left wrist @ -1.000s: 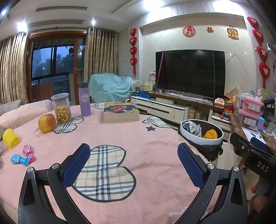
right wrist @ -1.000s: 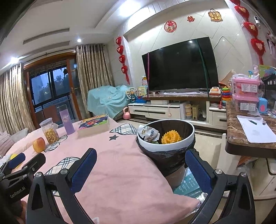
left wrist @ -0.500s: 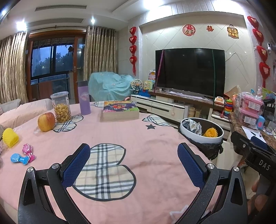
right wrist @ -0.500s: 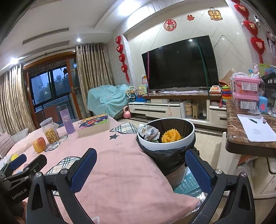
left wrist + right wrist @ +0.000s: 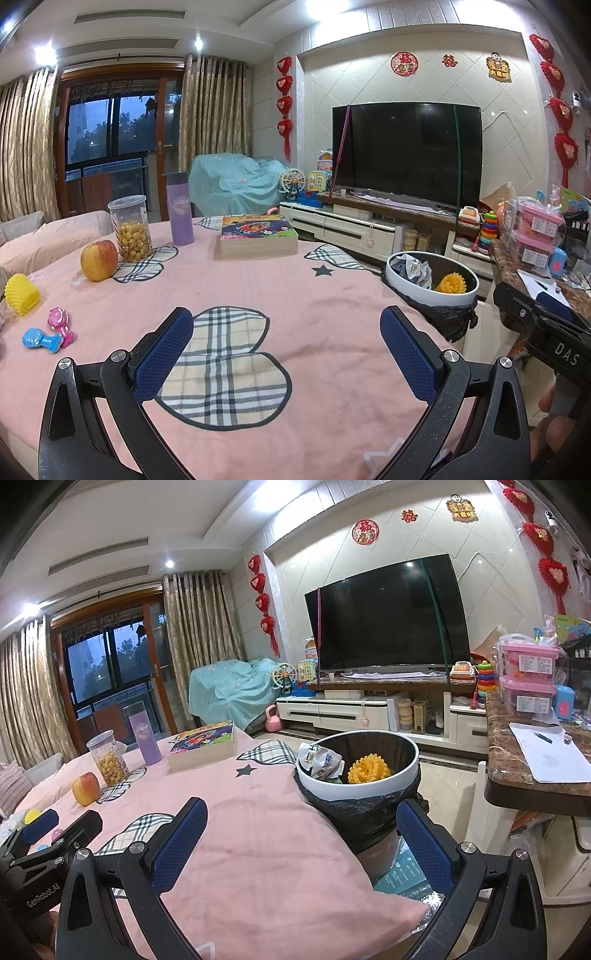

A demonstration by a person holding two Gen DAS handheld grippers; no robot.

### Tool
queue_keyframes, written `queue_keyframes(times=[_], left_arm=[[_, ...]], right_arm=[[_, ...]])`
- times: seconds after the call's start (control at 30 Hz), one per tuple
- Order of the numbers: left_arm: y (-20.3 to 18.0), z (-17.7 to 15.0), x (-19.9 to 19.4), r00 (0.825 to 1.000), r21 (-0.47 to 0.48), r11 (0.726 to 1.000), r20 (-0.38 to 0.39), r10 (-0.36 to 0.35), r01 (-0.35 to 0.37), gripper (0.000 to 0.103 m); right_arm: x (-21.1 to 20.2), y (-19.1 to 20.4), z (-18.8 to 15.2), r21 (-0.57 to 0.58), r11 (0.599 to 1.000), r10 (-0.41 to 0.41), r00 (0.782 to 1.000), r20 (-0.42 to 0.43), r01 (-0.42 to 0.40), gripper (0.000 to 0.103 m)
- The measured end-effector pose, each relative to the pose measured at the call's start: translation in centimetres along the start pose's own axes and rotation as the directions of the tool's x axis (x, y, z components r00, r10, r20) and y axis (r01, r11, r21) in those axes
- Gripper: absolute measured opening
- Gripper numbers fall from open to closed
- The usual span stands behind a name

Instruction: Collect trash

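Both claws hang spread and empty over the pink bed [image 5: 295,295]. The yellow spiky ball [image 5: 21,294] lies far left, nearer the left claw [image 5: 286,354]; the bin [image 5: 357,771] sits ahead of the right claw [image 5: 303,840].

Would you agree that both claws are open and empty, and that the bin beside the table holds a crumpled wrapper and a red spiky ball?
Nearly: the spiky ball in the bin is yellow, not red, as the right wrist view shows. The crumpled wrapper lies beside it, and the left claw and right claw are both open and empty.
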State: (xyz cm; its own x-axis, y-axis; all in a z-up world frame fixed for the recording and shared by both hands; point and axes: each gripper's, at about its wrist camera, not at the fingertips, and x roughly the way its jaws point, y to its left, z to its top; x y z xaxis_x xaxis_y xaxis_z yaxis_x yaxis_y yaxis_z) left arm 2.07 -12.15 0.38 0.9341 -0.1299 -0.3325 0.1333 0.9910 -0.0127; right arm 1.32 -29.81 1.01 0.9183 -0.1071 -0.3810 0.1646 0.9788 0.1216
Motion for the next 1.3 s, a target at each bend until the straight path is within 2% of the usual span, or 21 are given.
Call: queue_keyframes(times=[1.3], left_arm=[[-0.14,-0.39,0.24,1.000,0.008,1.000,-0.004,-0.007,0.007,0.103]], right_arm=[[-0.24,0.80,-0.33,0.010,1.000,0.018,1.000,-0.012,-0.017,0.103]])
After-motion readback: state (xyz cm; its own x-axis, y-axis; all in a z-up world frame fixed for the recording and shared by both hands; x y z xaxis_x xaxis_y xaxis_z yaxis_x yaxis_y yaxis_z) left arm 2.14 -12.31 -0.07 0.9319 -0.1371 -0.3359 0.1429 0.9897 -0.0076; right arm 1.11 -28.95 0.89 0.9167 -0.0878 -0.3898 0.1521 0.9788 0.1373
